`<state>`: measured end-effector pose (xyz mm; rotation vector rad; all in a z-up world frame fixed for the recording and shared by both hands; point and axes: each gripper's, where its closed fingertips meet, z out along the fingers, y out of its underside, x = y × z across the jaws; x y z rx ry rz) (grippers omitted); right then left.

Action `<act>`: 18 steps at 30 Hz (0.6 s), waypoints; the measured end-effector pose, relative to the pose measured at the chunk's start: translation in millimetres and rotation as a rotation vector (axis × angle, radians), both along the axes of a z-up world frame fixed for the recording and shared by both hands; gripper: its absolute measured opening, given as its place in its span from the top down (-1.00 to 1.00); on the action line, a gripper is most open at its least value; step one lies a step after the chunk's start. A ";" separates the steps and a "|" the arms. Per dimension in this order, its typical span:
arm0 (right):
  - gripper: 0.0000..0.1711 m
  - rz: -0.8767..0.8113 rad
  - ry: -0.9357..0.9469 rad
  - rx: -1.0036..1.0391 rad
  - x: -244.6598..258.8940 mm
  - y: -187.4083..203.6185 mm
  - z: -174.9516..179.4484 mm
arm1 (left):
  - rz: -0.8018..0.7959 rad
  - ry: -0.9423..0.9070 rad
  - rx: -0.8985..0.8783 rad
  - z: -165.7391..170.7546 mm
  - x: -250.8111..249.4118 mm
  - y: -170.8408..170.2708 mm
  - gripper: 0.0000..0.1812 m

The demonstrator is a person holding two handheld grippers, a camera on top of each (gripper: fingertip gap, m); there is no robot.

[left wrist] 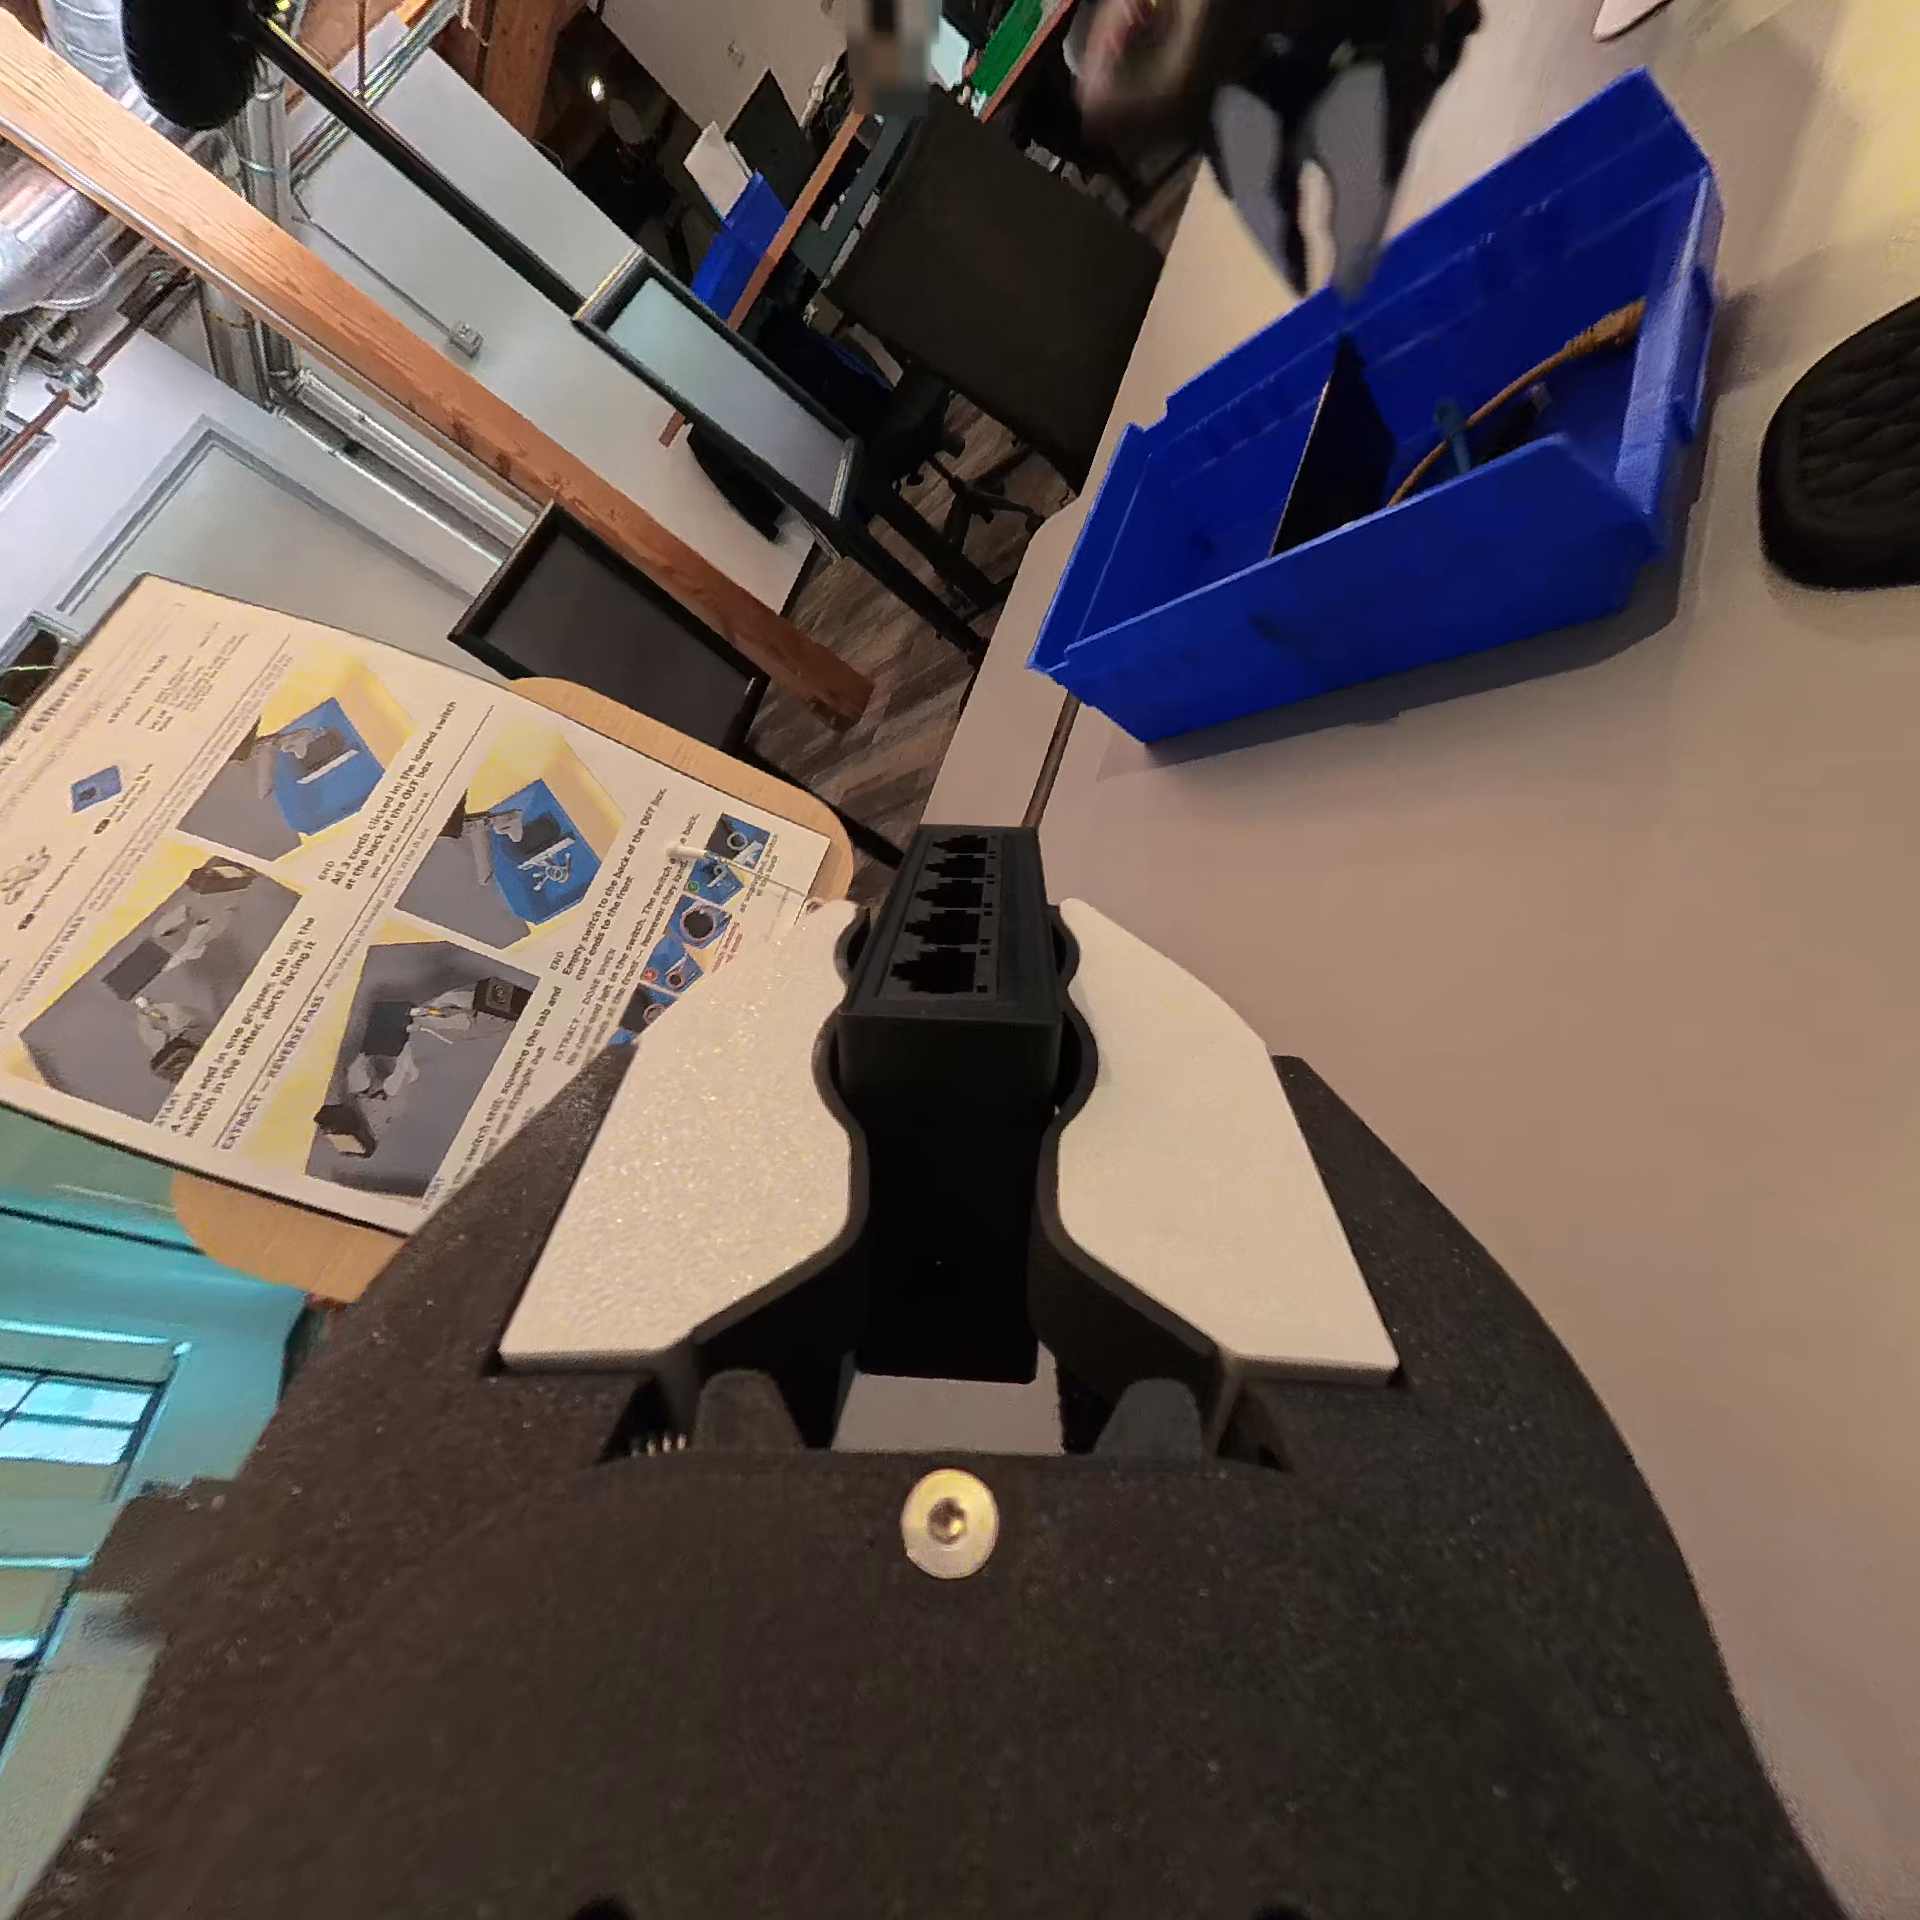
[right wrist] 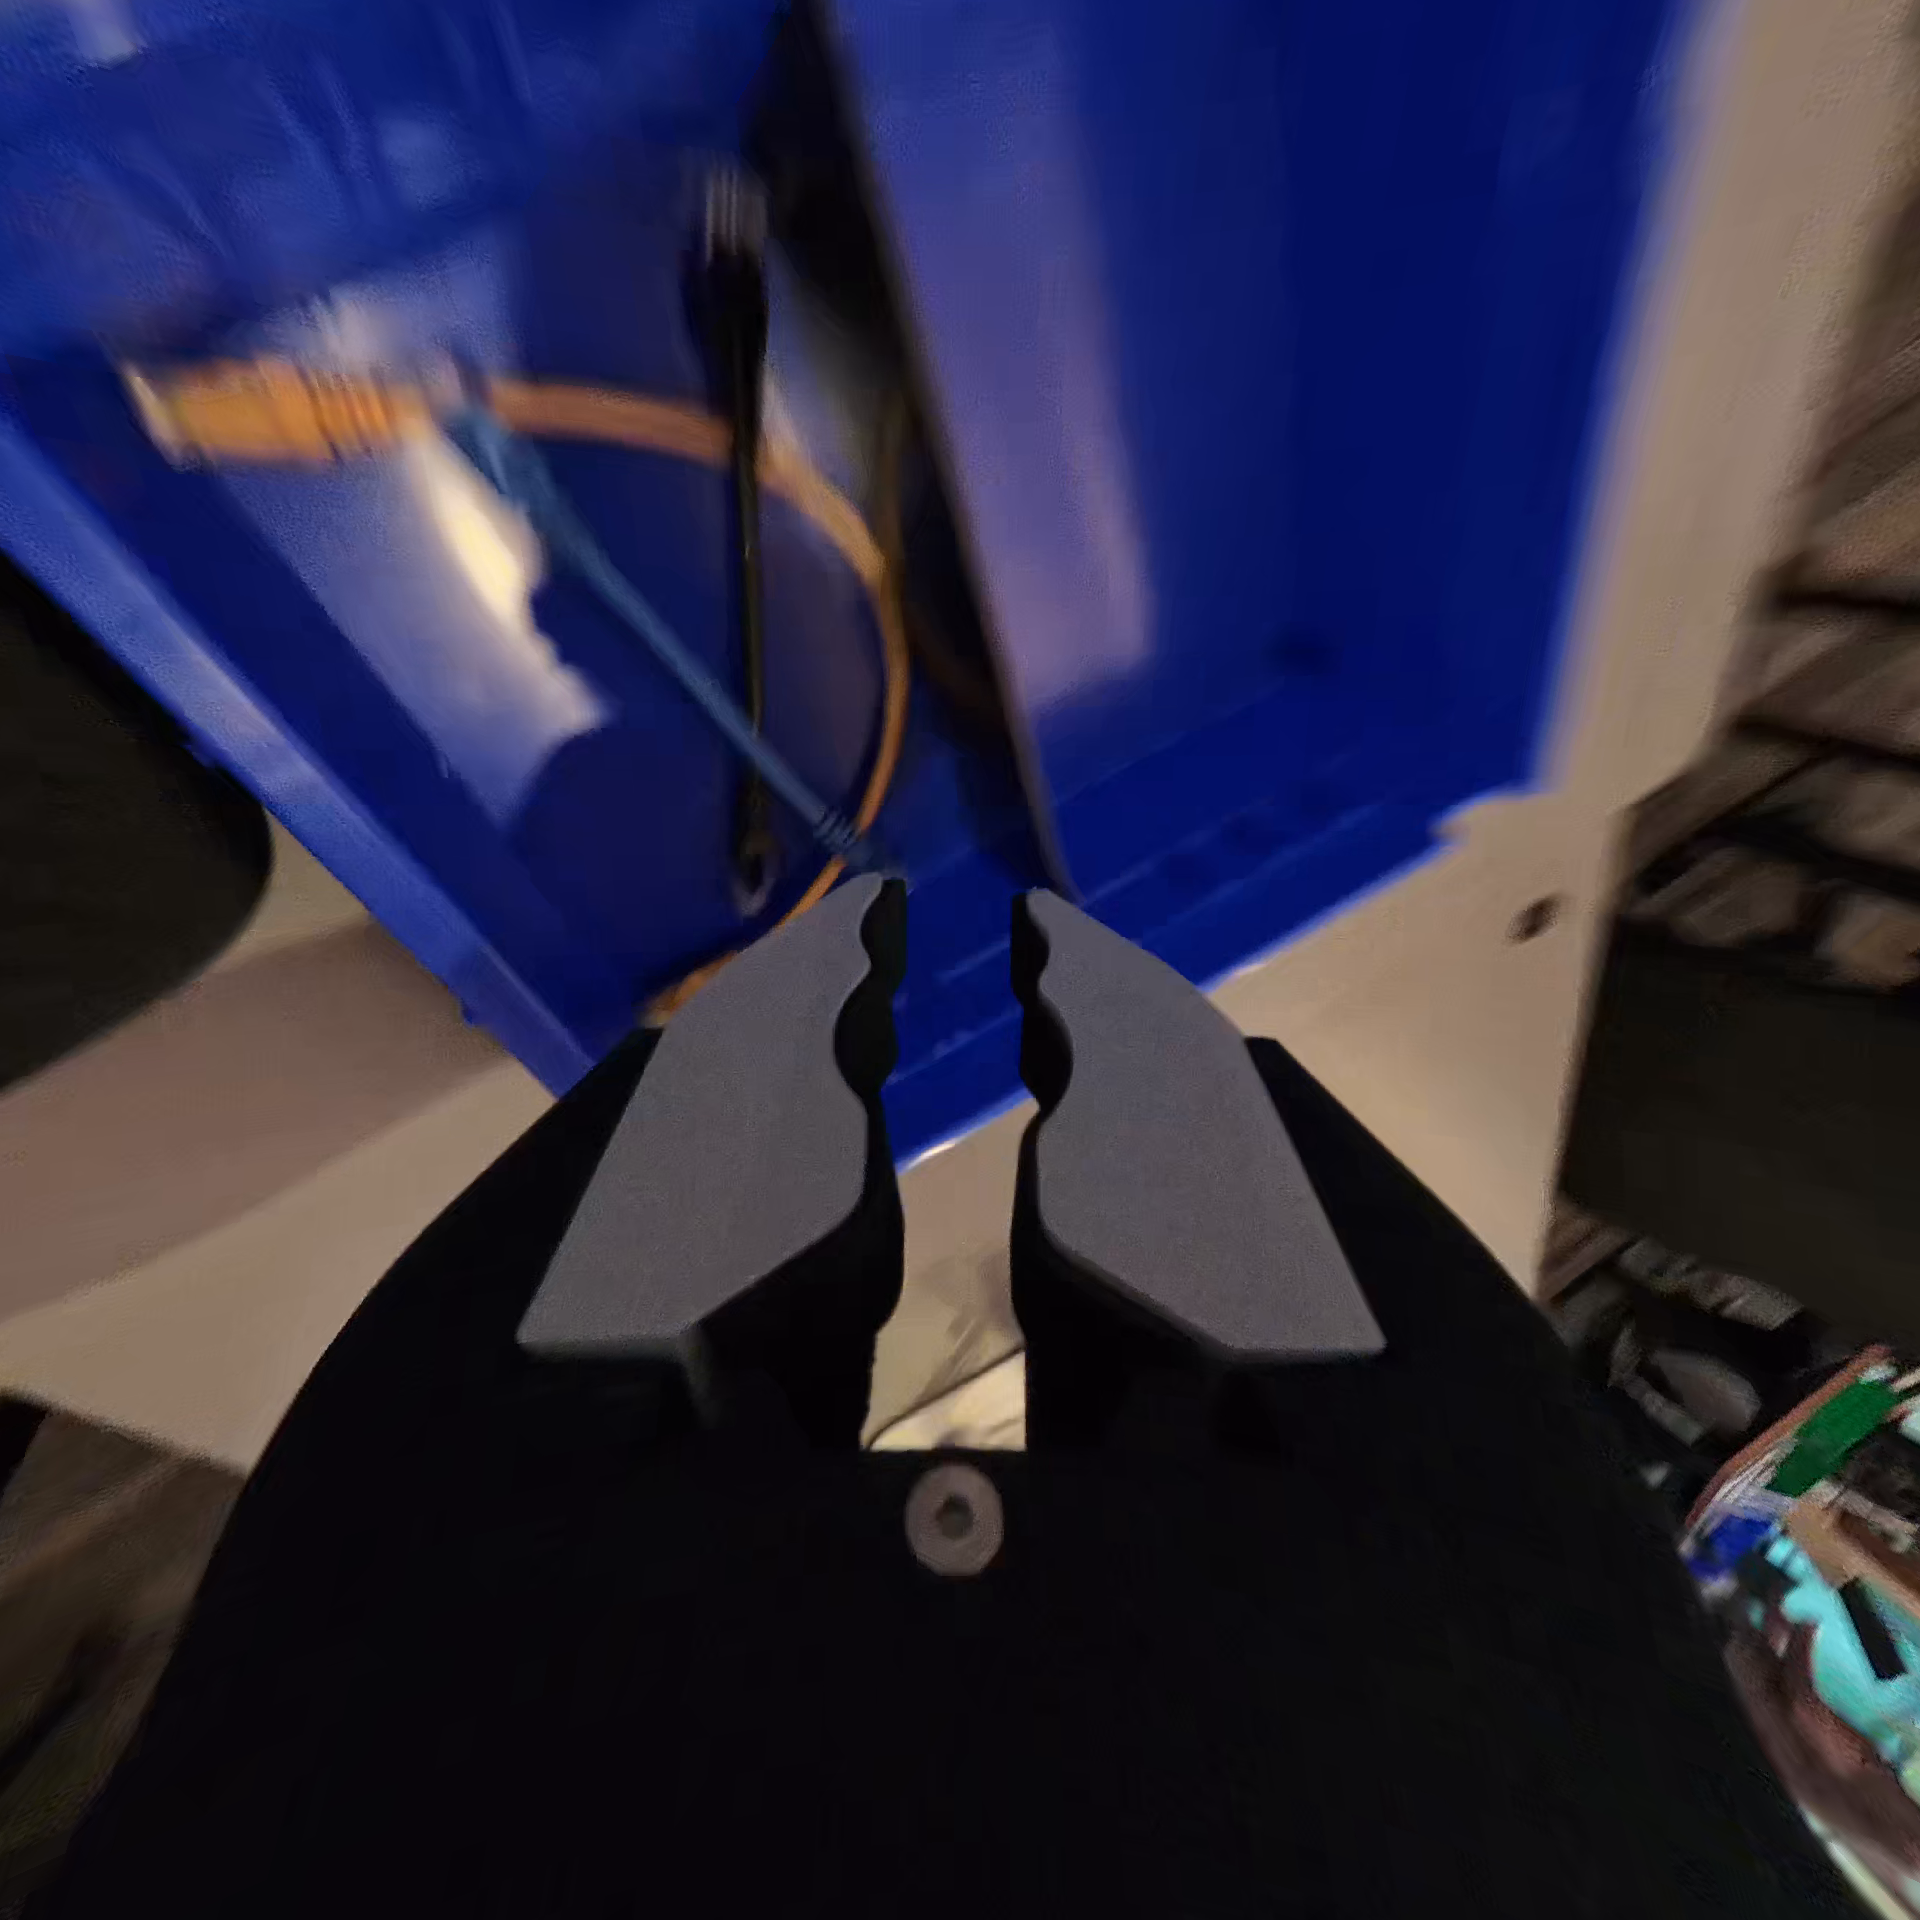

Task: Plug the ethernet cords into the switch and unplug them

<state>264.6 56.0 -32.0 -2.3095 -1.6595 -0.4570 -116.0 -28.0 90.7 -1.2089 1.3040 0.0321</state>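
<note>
My left gripper point(left wrist: 958, 914) is shut on a black ethernet switch point(left wrist: 961, 935) and holds it above the grey table, with its row of empty ports facing up. My right gripper point(right wrist: 958, 904) is open and empty, hovering over the near rim of a blue bin point(right wrist: 1299, 364). In the bin's left compartment lie an orange cord point(right wrist: 665, 416), a blue cord point(right wrist: 665, 665) and a black cord point(right wrist: 743, 520); the picture is blurred. In the left wrist view the right gripper point(left wrist: 1320, 239) shows blurred above the bin point(left wrist: 1351, 582).
A black divider point(right wrist: 935, 468) splits the bin. A printed instruction sheet point(left wrist: 343, 883) lies on a wooden board at the left. A black padded object point(left wrist: 1849, 457) lies right of the bin. The grey table point(left wrist: 1507, 1039) edge runs diagonally, with monitors and desks beyond. Tip to tip, the grippers are about 40 cm apart.
</note>
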 end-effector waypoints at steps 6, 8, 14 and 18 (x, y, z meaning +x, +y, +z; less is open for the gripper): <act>0.58 0.405 0.478 0.439 -161.2 -26.0 172.5 | -0.042 -0.064 -0.027 2.9 -0.1 0.6 0.66; 0.55 0.526 0.596 0.473 -206.4 -48.8 198.4 | -0.048 -0.067 -0.031 3.2 -1.2 -0.5 0.66; 0.52 0.777 0.761 0.462 -302.5 -98.6 192.0 | -0.084 -0.058 -0.036 3.8 0.6 -7.6 0.66; 0.59 0.894 0.691 0.489 -338.6 -105.9 156.1 | -0.105 -0.055 -0.043 4.4 1.5 -12.7 0.66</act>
